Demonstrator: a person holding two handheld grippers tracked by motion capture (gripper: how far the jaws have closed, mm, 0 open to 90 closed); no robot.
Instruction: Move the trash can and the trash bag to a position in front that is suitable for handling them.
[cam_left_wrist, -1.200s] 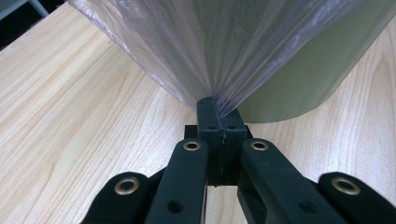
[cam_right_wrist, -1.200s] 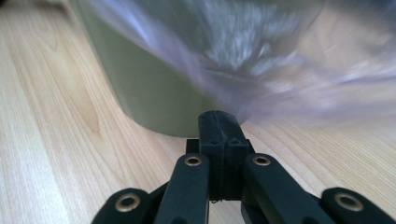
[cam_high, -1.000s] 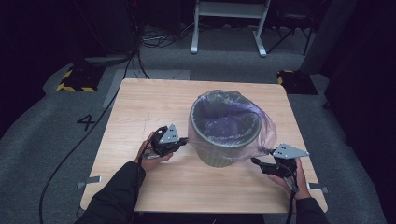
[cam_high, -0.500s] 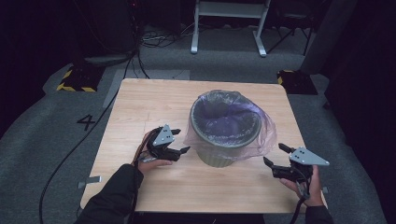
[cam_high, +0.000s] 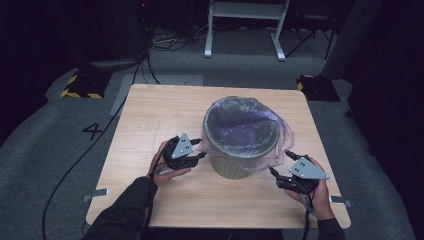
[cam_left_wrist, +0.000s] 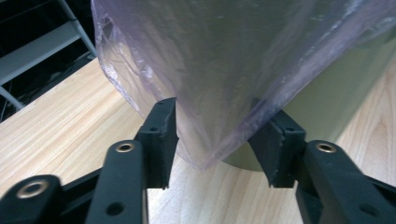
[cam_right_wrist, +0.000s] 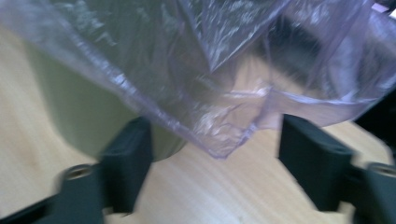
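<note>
The left gripper (cam_high: 199, 148), clamped tight a second ago, now has its jaws apart and closing on the bag's hanging skirt (cam_left_wrist: 219, 93); the right gripper (cam_high: 280, 163), pulled back from the bin (cam_high: 235, 165), stands open too. The liner (cam_high: 245, 125) drapes mid-table (cam_high: 150, 115). Nothing blocks either side.

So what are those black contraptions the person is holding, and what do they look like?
Each hand carries a black two-jaw tool. The left gripper and right gripper each bear a grey three-cornered plate on top and blocky black jaws with brass-coloured rivets. Dark cables trail back along the forearms. The left arm wears a dark sleeve.
</note>
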